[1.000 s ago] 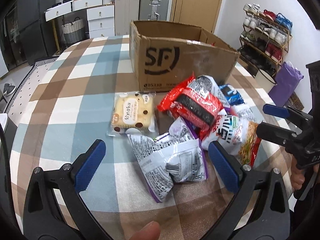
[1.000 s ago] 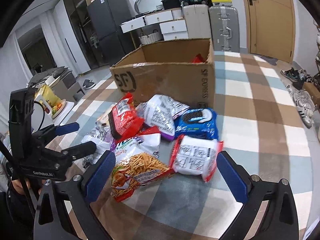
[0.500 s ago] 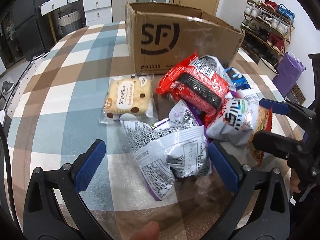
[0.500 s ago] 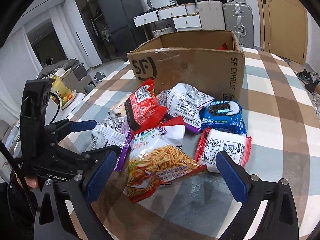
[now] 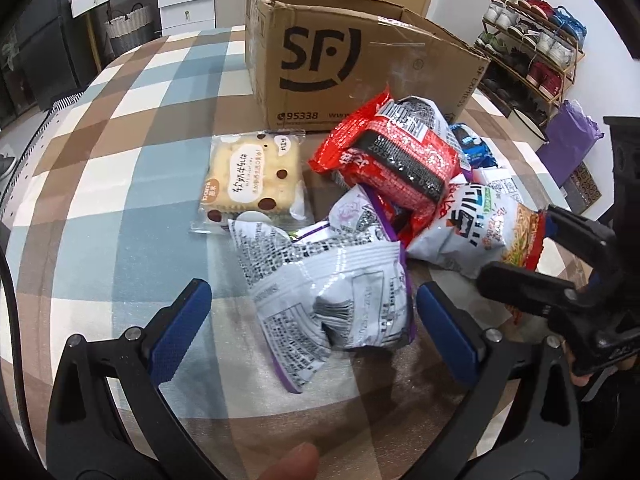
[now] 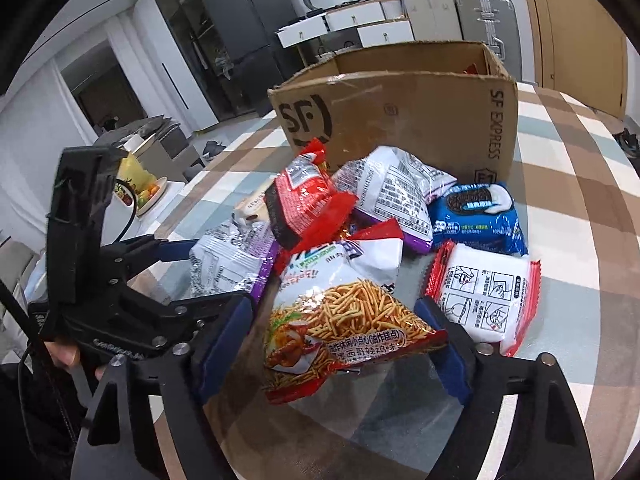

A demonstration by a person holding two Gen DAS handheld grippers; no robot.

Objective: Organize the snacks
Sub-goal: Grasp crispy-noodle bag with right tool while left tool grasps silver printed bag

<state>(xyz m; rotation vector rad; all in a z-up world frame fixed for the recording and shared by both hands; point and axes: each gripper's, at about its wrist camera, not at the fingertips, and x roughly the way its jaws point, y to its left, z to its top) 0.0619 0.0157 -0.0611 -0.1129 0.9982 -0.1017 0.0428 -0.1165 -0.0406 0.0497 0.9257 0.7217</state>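
A pile of snack packets lies on the checked tablecloth in front of an open SF cardboard box (image 5: pixel 352 68), which also shows in the right wrist view (image 6: pixel 408 116). My left gripper (image 5: pixel 316 320) is open, its jaws either side of a silver and purple bag (image 5: pixel 328 292). My right gripper (image 6: pixel 336 344) is open around a noodle-stick bag (image 6: pixel 340 320). Nearby lie a red packet (image 5: pixel 396 160), a cake packet (image 5: pixel 252 180), a blue cookie pack (image 6: pixel 476 216) and a red-edged white pack (image 6: pixel 484 296).
The table edge curves at the left (image 5: pixel 24 168). A shoe rack (image 5: pixel 532 40) and a purple bag (image 5: pixel 568 140) stand to the right. Drawers and suitcases (image 6: pixel 452 12) stand behind the box. The left gripper's body (image 6: pixel 96 280) sits close beside my right one.
Both grippers have moved forward and down toward the pile. The left now brackets the silver and purple bag, the right brackets the noodle-stick bag. Both stay open.
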